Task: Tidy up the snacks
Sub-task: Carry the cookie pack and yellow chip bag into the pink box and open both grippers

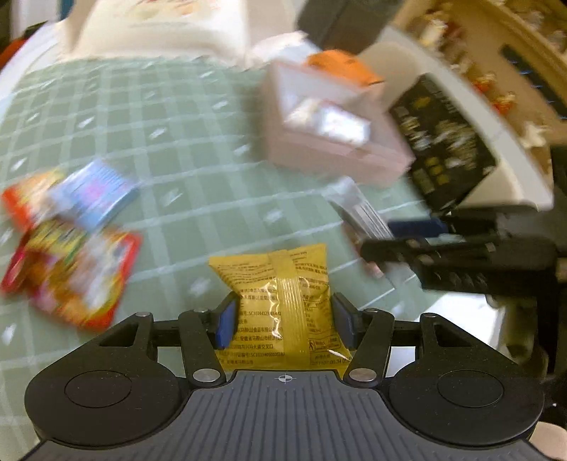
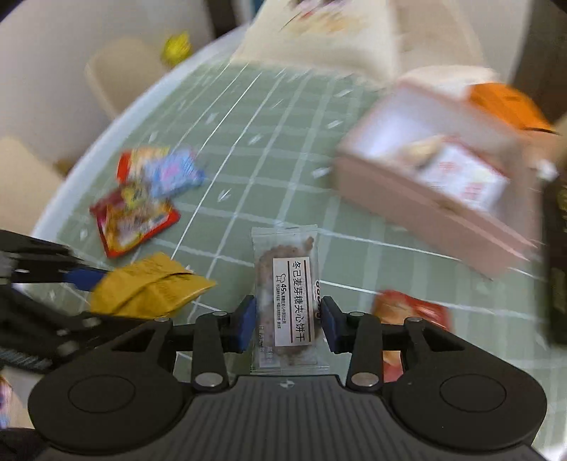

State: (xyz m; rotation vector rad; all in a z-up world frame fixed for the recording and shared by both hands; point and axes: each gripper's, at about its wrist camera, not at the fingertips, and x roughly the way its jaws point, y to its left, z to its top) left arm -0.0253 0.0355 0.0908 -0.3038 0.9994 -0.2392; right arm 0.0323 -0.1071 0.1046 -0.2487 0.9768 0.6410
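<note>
My left gripper (image 1: 283,321) is shut on a yellow snack packet (image 1: 280,283) and holds it above the green checked tablecloth (image 1: 159,134). My right gripper (image 2: 287,324) is shut on a clear-wrapped biscuit bar with a white label (image 2: 287,283). In the right wrist view the left gripper (image 2: 79,276) and its yellow packet (image 2: 149,287) show at the left. In the left wrist view the right gripper (image 1: 418,248) shows at the right, holding the bar (image 1: 361,212). A pink open box (image 1: 329,131) holding a few packets stands ahead; it also shows in the right wrist view (image 2: 425,209).
A pile of red and blue snack packets (image 1: 71,234) lies on the left; it also shows in the right wrist view (image 2: 145,198). A red packet (image 2: 414,312) lies below the right gripper. A black box (image 1: 443,142) leans right of the pink box. A cream bag (image 1: 159,32) stands at the back.
</note>
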